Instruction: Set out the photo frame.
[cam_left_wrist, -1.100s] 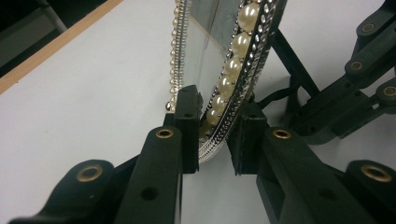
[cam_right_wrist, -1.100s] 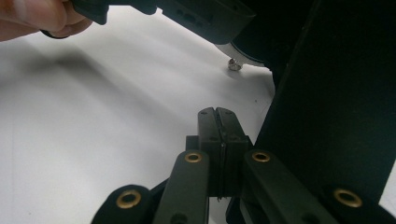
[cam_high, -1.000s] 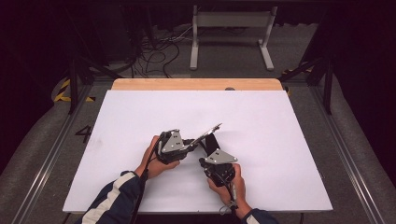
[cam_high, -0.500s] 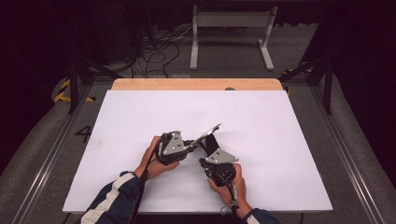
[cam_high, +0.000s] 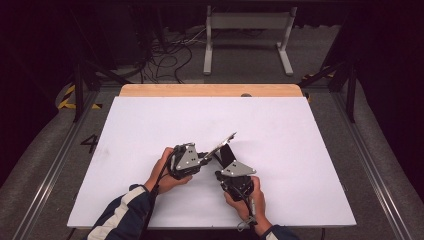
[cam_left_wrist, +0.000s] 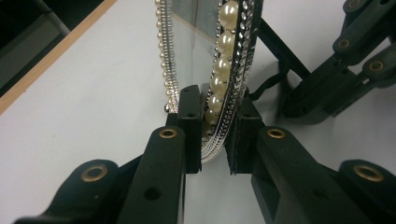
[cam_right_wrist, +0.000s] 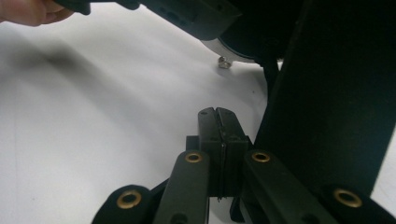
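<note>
A small picture frame (cam_high: 223, 144) edged with pearls and silver studs (cam_left_wrist: 227, 44) stands tilted on the white table (cam_high: 150, 125). My left gripper (cam_left_wrist: 215, 100) is shut on the frame's lower rim, one jaw on each face; from above it (cam_high: 186, 160) reaches in from the left. The frame's black back panel (cam_right_wrist: 327, 93) and thin prop leg (cam_left_wrist: 280, 49) face my right gripper (cam_right_wrist: 218, 114). That gripper is shut, its pads pressed together with nothing visible between them, just beside the panel. In the high view it (cam_high: 231, 165) sits right of the frame.
A wooden strip (cam_high: 210, 90) runs along the table's far edge. Beyond it, cables (cam_high: 170, 55) and a metal stand (cam_high: 247, 35) lie on the floor. Bare white tabletop stretches all around both hands.
</note>
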